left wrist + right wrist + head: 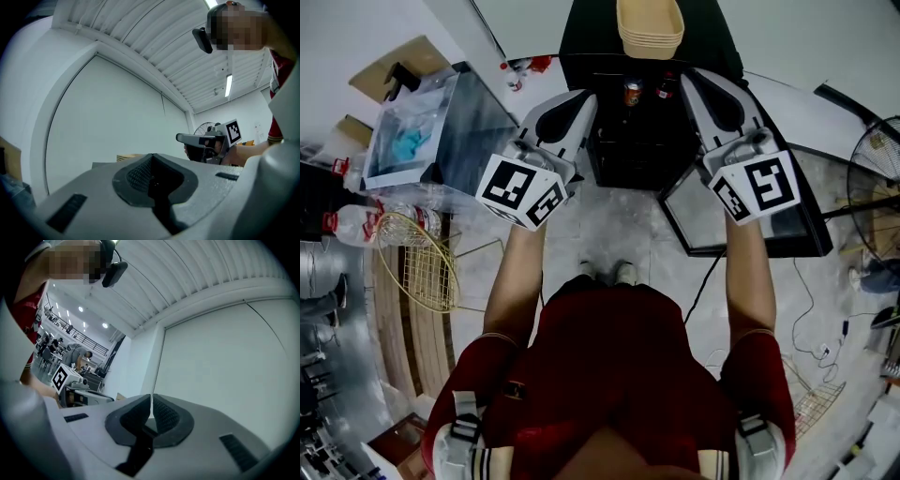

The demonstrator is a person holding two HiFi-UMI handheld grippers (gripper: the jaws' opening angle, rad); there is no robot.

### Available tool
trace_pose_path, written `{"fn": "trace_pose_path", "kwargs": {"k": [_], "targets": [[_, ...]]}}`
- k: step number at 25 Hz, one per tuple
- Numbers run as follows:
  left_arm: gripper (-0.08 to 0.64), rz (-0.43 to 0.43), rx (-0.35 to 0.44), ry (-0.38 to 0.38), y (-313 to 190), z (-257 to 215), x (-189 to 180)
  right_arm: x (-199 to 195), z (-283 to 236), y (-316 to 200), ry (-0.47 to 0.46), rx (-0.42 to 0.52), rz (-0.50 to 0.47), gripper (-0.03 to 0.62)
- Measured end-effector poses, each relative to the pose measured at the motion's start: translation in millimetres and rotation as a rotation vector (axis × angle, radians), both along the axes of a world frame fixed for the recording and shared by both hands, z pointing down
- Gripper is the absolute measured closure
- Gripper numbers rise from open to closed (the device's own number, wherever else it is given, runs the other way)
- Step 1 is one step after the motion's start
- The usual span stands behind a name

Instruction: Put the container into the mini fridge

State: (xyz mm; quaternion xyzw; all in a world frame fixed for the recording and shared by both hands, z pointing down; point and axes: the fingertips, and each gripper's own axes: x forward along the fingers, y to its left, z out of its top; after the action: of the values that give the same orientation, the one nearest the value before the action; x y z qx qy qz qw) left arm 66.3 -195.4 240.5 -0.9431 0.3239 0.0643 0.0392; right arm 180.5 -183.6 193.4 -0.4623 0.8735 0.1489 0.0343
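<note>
1. a stack of tan woven oval baskets [650, 28] at the top edge.
2. a gold wire mesh basket [417, 262] at left (clear plastic bottles with red labels [358, 223] just beside it).
3. a black round wire-caged fan [878, 150] at right.

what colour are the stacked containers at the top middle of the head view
Tan. The stacked containers show best in the head view.

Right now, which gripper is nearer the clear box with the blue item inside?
Left. The left gripper sits just right of the clear box in the head view; the right gripper is across the black fridge, farther away.
</note>
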Motion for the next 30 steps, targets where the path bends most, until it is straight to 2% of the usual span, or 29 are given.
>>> {"fn": "trace_pose_path", "kwargs": {"k": [4,13,21,30], "targets": [[0.554,0.016,-0.003,0.003,-7.0,-1.0,-4.5,-7.7,-2.9,-10.1,0.062,-0.002,-0.001,0.588],[0.554,0.048,-0.014,0.006,-22.3,0.9,-6.8,-13.7,-2.4,-41.6,0.205,-0.026,0.000,0.504],[0.554,0.064,-0.029,0.012,-38.3,5.1,-9.1,-29.3,13.9,-81.1,0.422,-0.075,-0.030,0.398],[0.554,0.064,-0.034,0.012,-52.9,9.3,-18.4,-38.3,36.2,-119.3,0.676,-0.131,-0.061,0.345]]}}
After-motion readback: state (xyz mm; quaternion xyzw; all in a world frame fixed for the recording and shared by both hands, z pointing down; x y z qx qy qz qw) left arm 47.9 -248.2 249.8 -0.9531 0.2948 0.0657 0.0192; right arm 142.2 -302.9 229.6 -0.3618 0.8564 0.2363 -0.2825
